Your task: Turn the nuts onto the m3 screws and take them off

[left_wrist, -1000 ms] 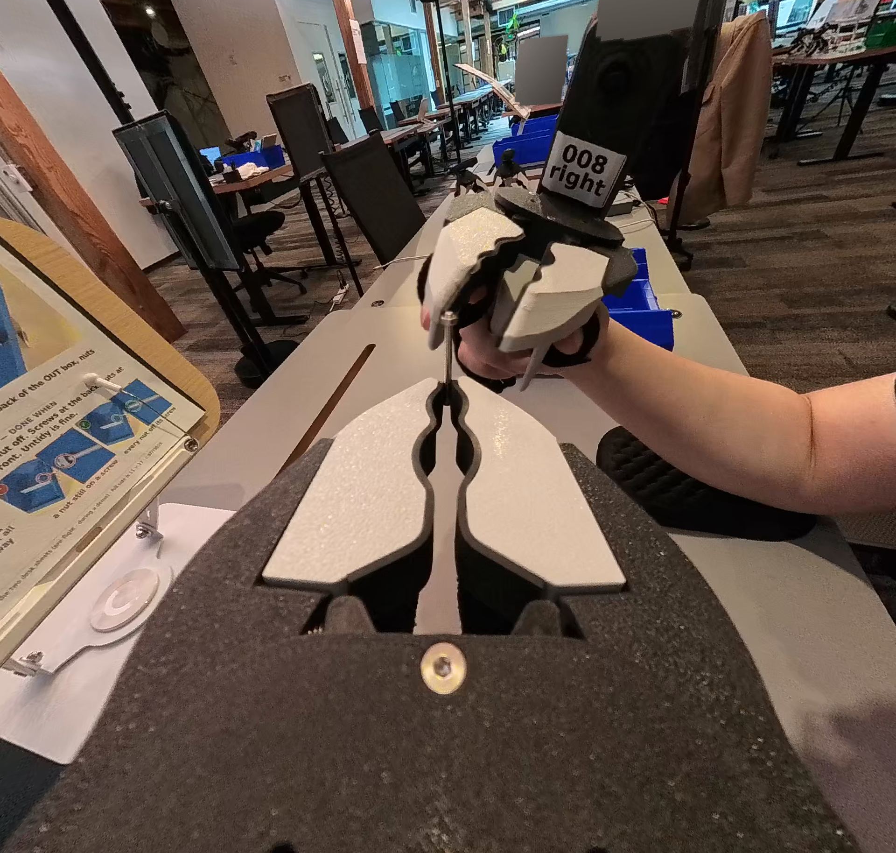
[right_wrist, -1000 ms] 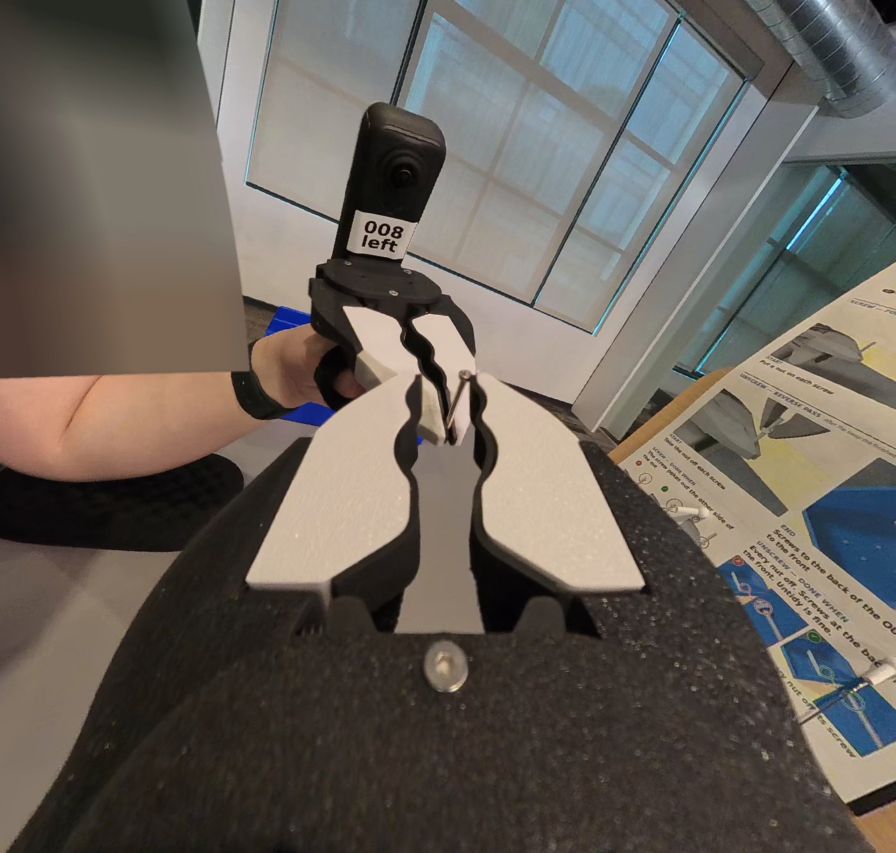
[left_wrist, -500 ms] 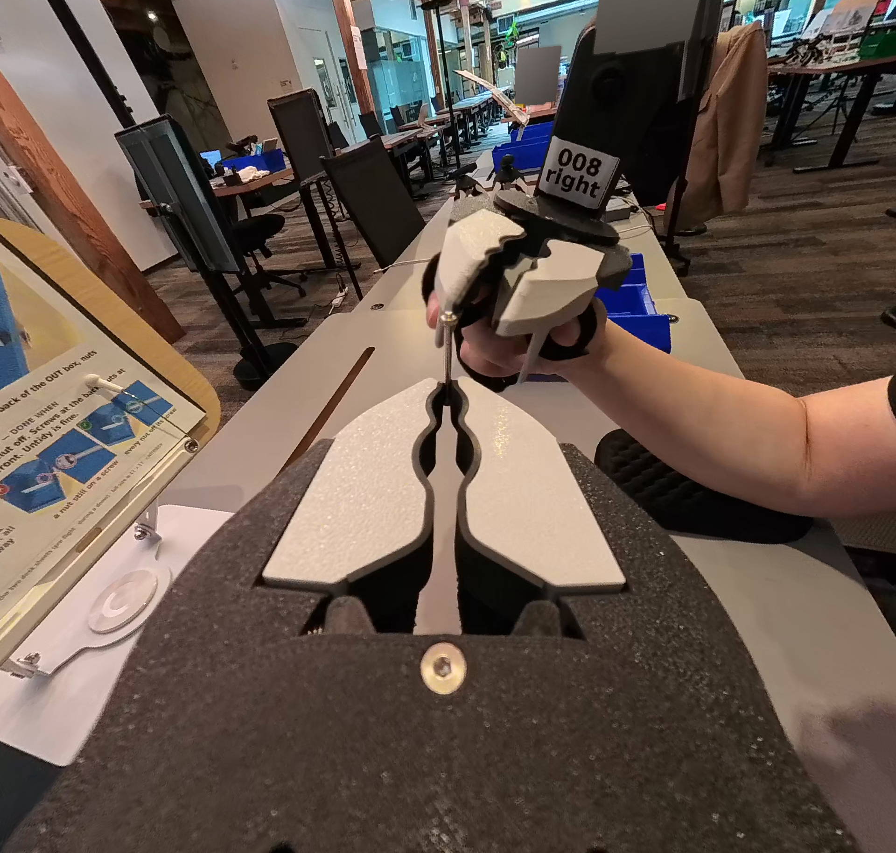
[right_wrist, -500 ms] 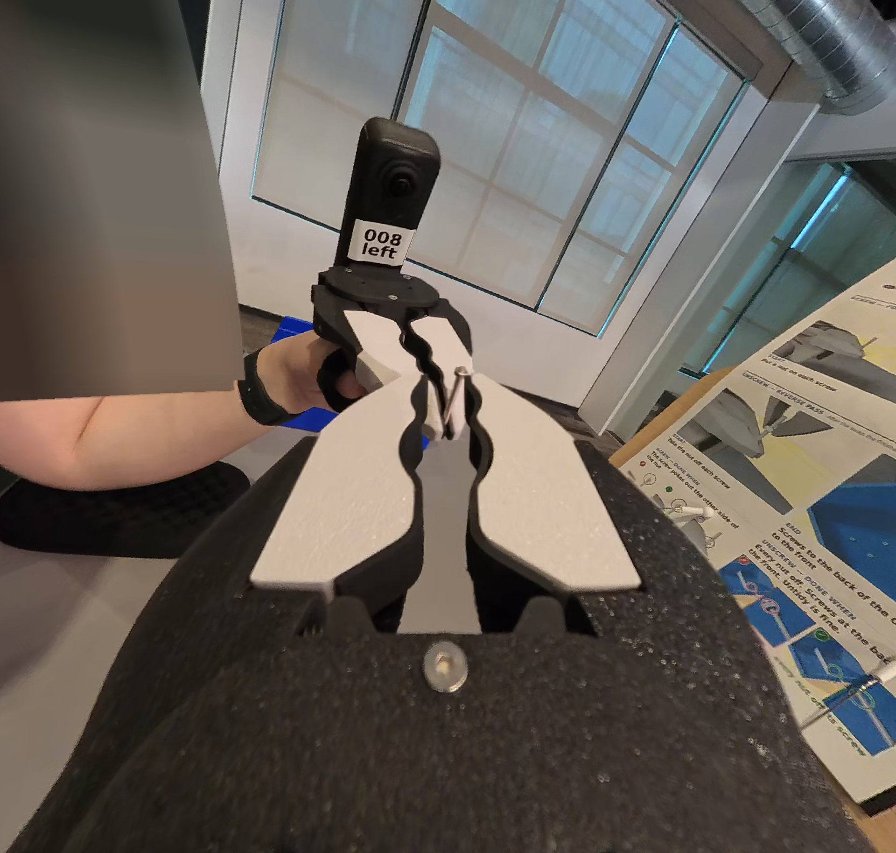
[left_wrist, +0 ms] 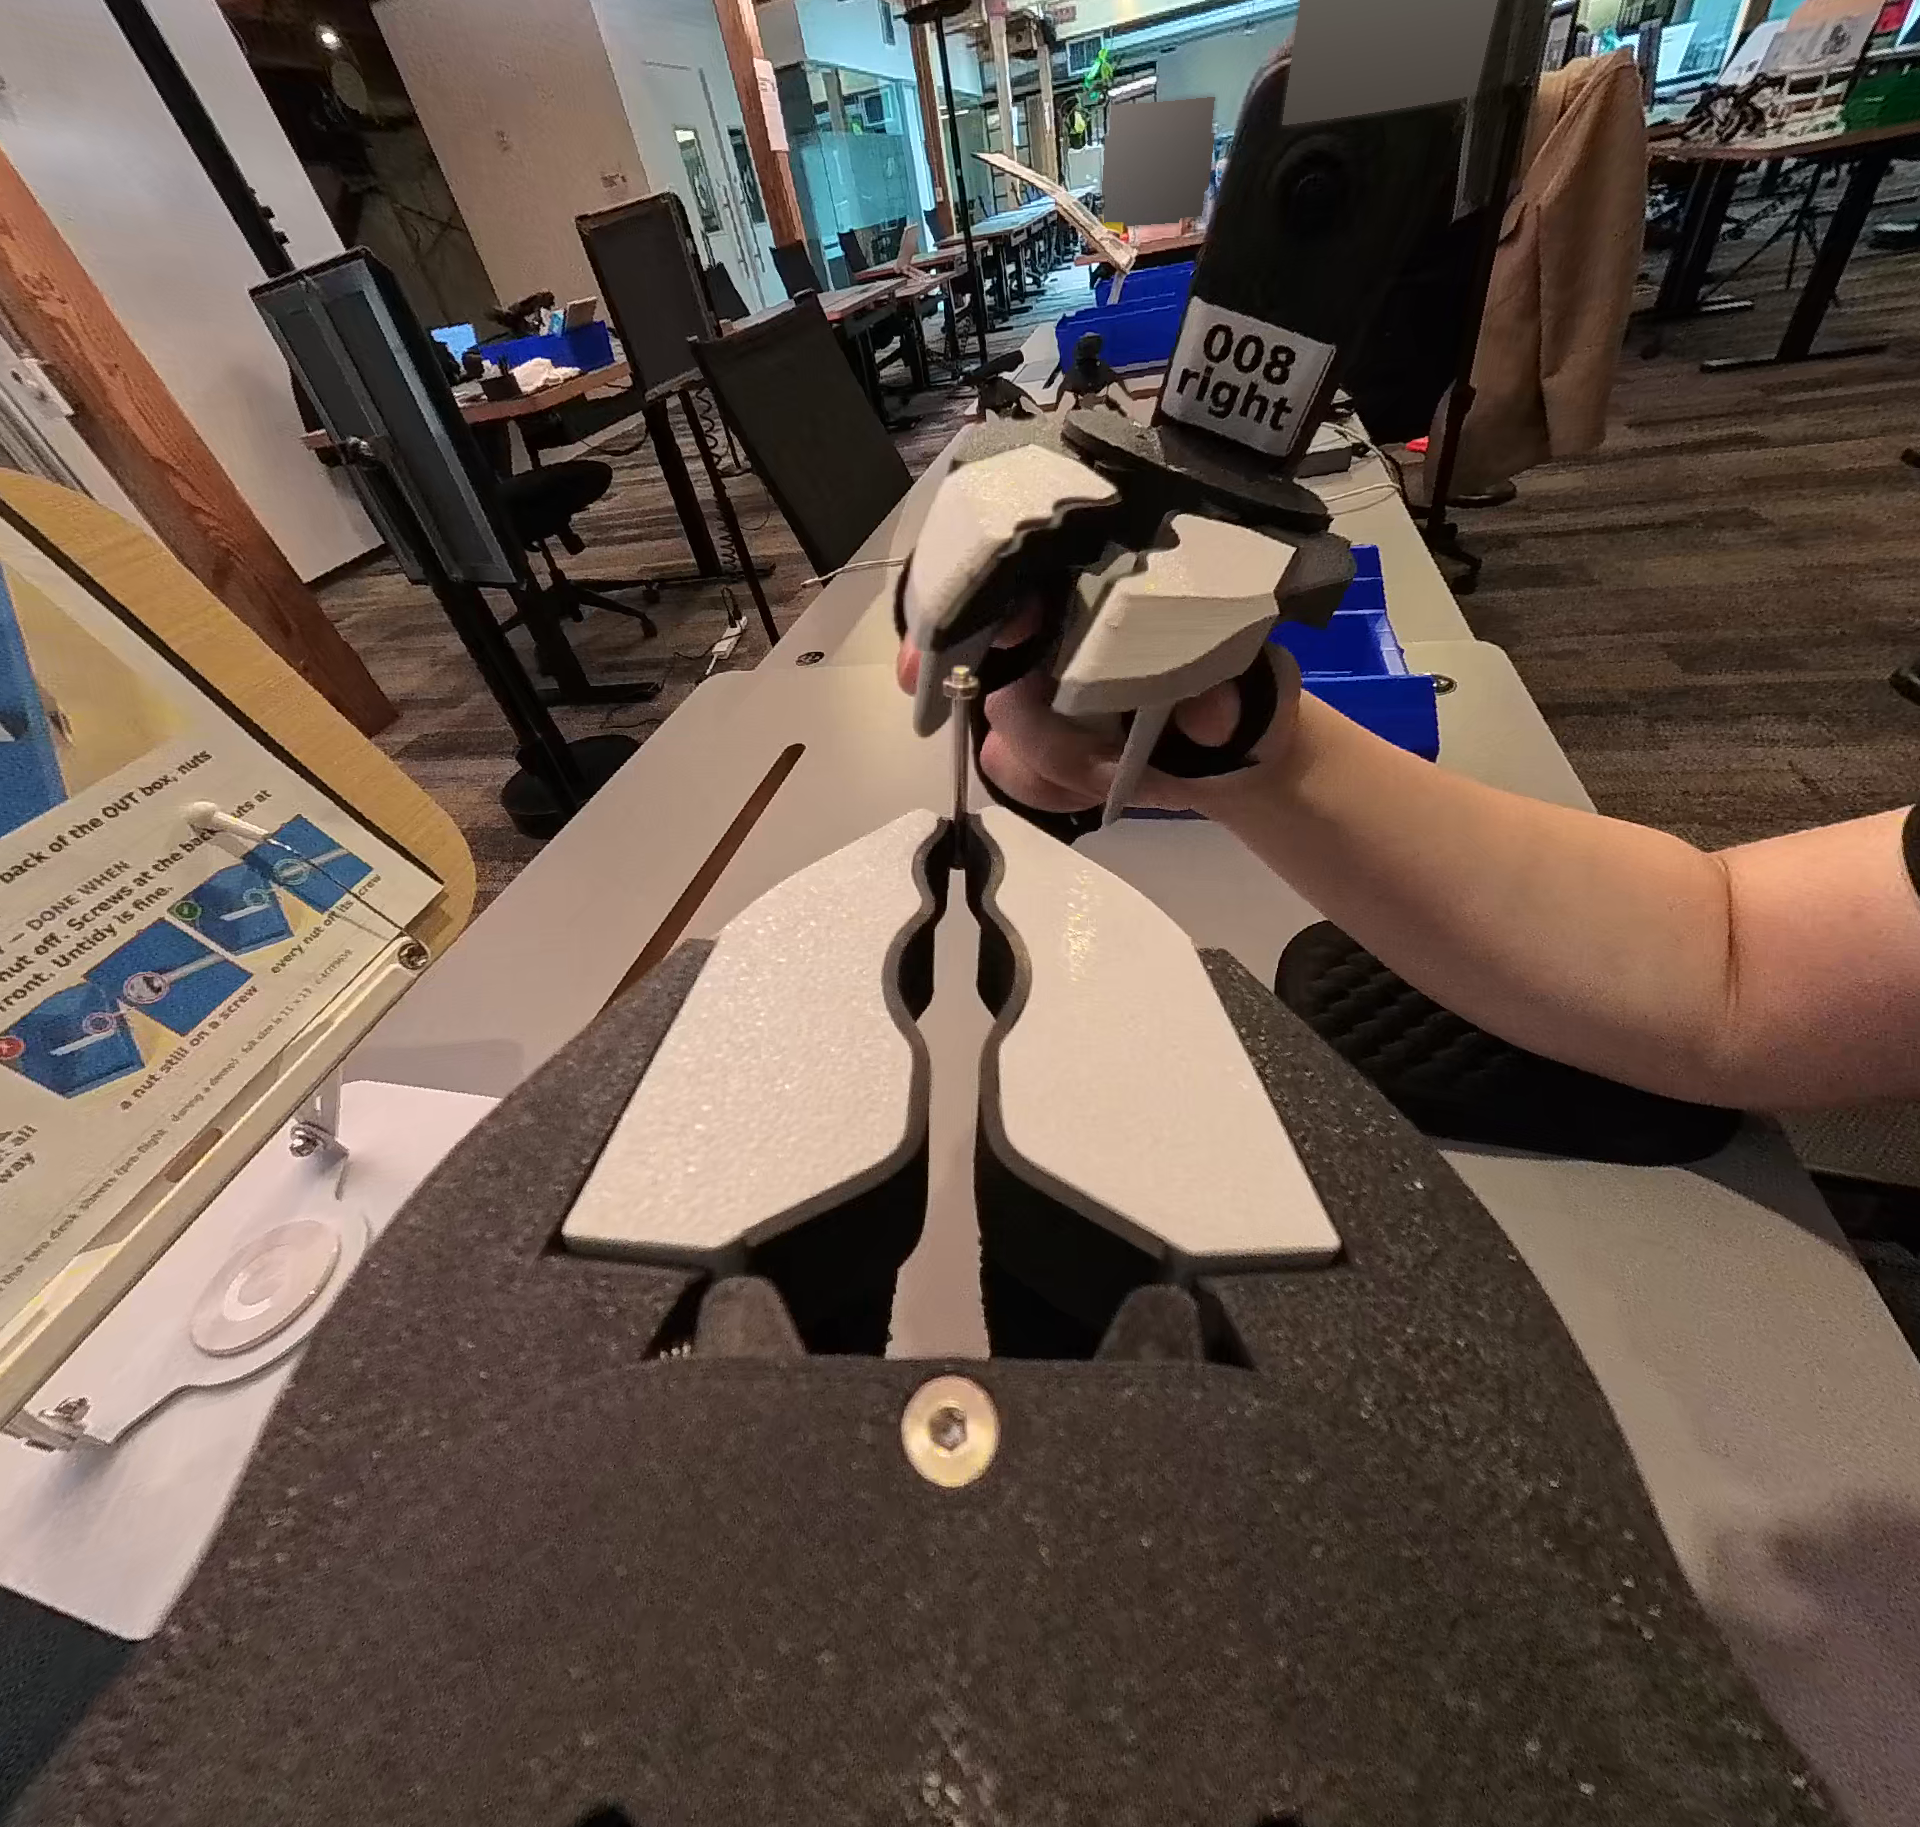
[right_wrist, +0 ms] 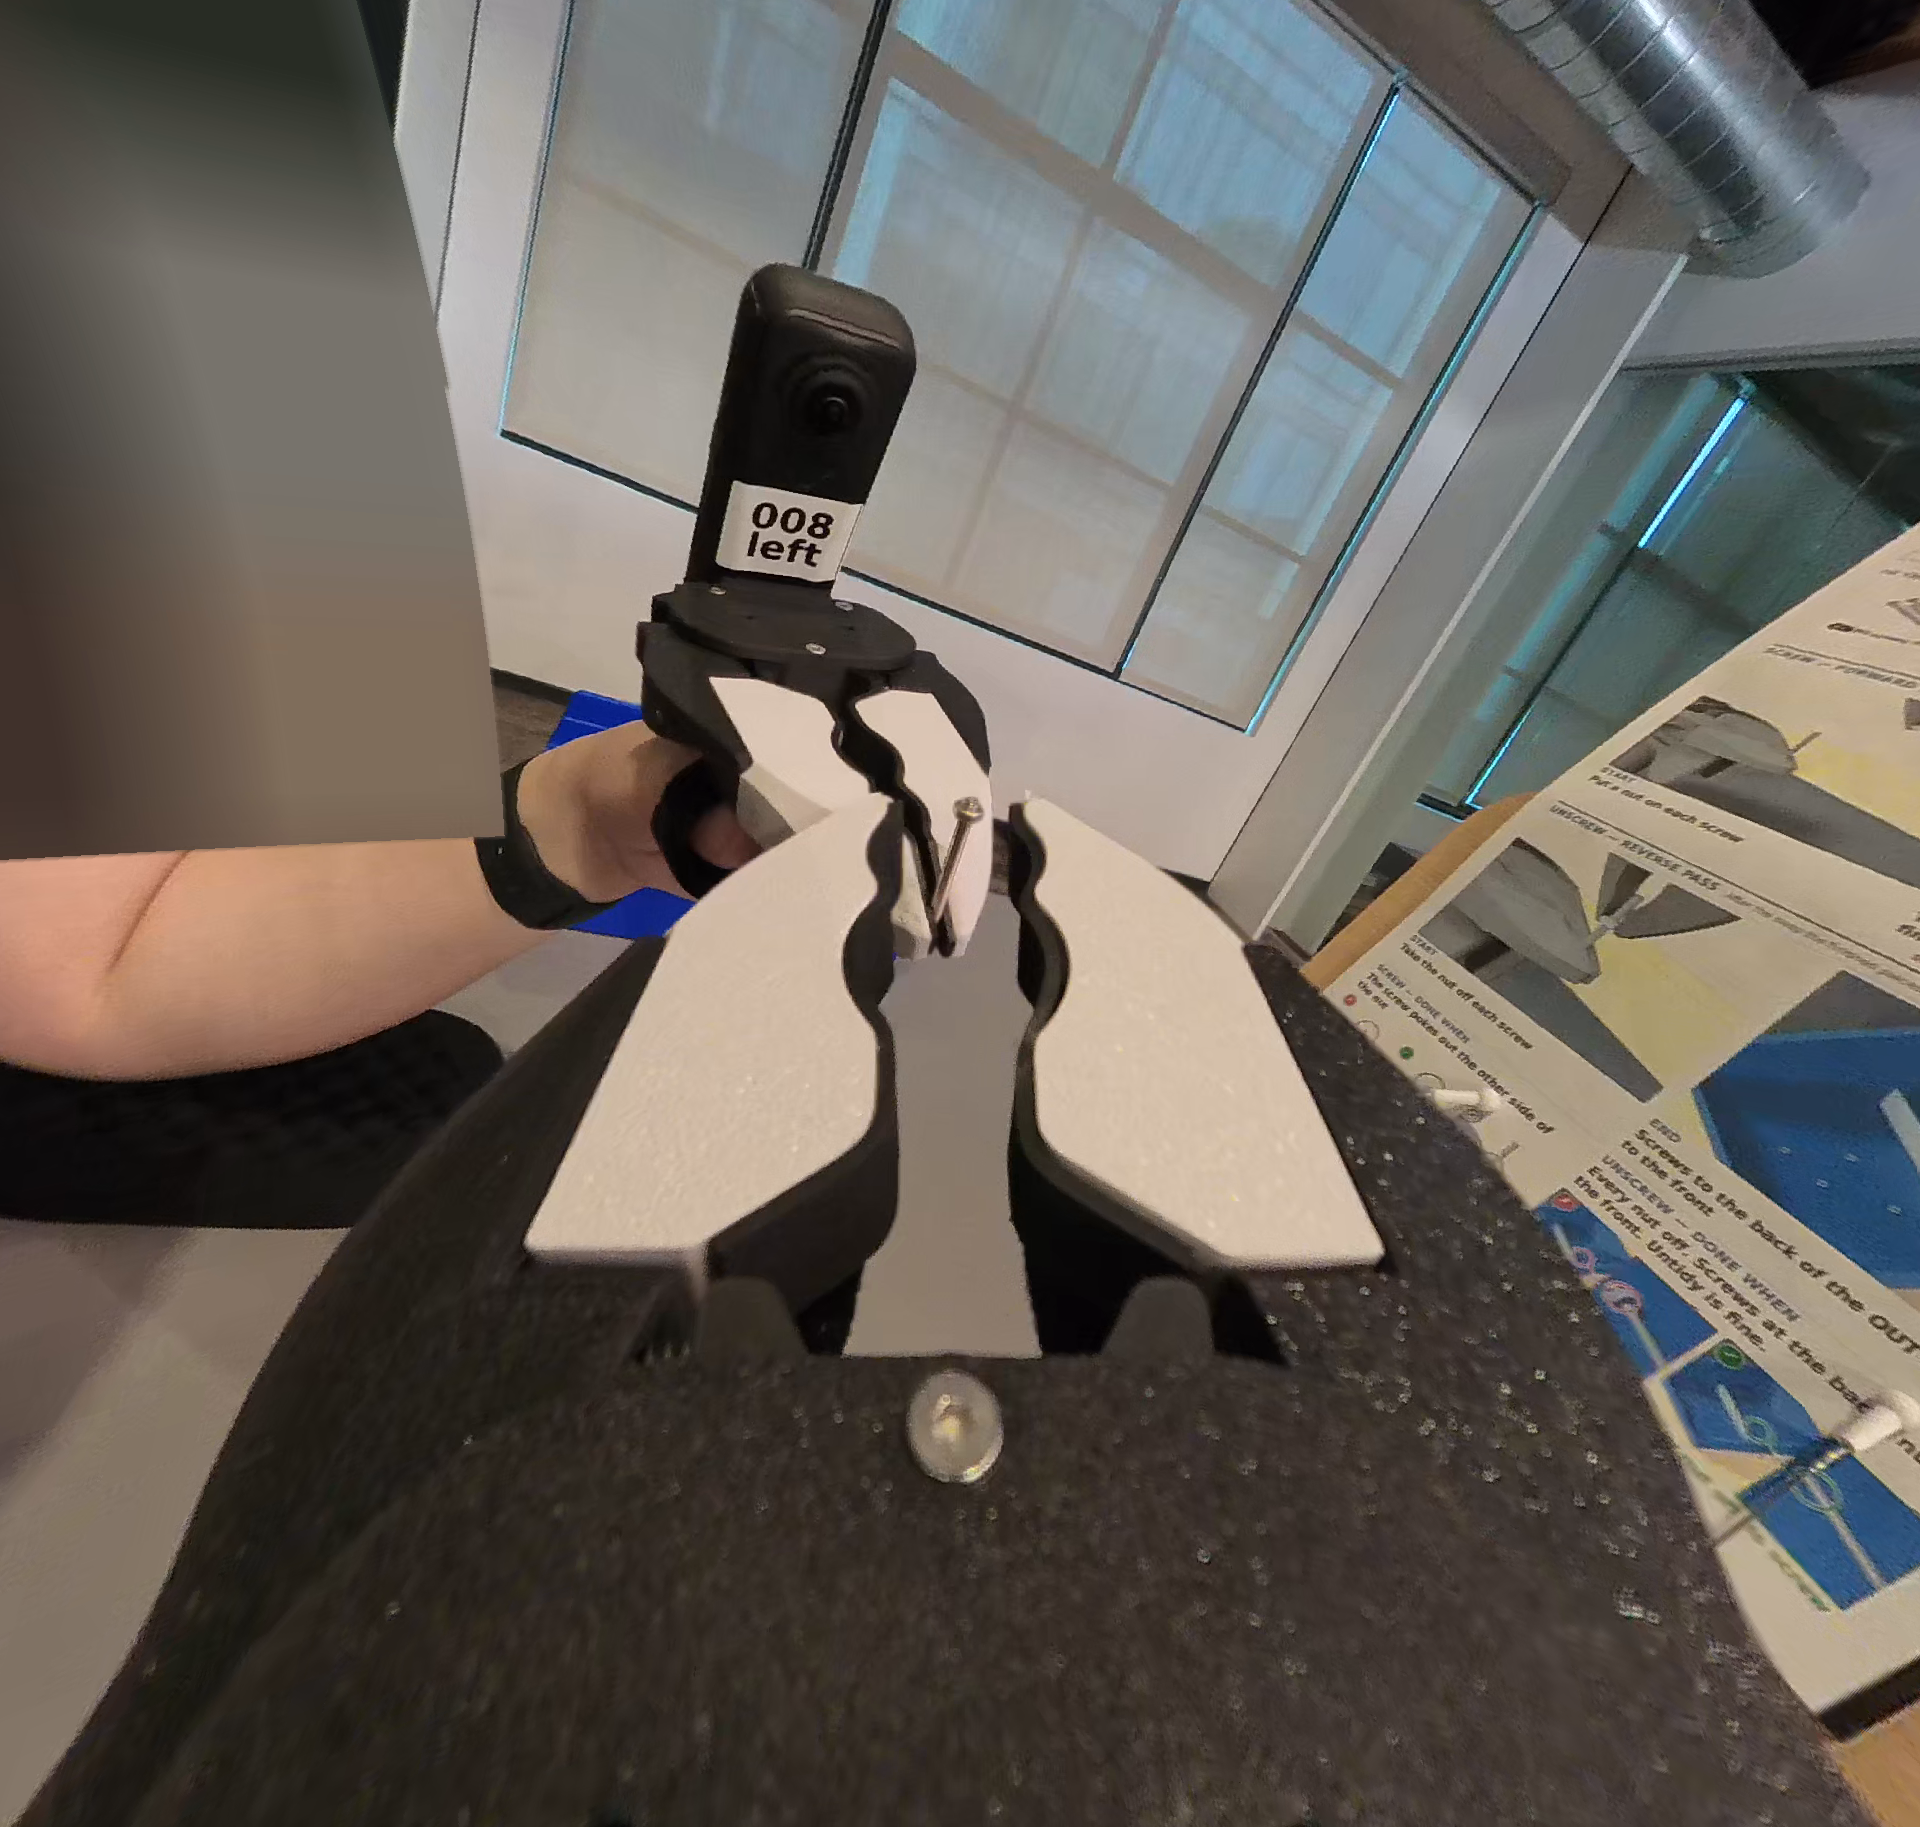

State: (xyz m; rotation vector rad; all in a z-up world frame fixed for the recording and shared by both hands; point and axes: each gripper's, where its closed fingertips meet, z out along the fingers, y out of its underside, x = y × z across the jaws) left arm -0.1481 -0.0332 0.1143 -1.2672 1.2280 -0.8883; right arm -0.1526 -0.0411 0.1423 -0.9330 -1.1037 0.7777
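Observation:
My left gripper [left_wrist: 958, 827] is shut on the lower end of a thin metal screw [left_wrist: 962, 749], which stands up from the fingertips with its head on top. My right gripper [left_wrist: 1023, 764] faces it, open, with one finger just beside the screw head. In the right wrist view my right gripper [right_wrist: 954, 816] is open and the screw [right_wrist: 951, 873] lies in the gap between its tips, touching neither that I can see. The left gripper [right_wrist: 935, 930] also shows there, holding the screw. I see no nut clearly.
A grey table [left_wrist: 831, 728] lies below, with a black ridged wrist pad [left_wrist: 1455, 1071] under the right forearm. Blue bins [left_wrist: 1361, 676] stand behind the right gripper. A slanted instruction board [left_wrist: 156, 946] stands at the left; it also shows in the right wrist view [right_wrist: 1662, 1050]. Left and right tips are no more than a few centimetres apart.
The right gripper's jaws have opened wider around the top of the screw. The left gripper still holds the screw in the same place.

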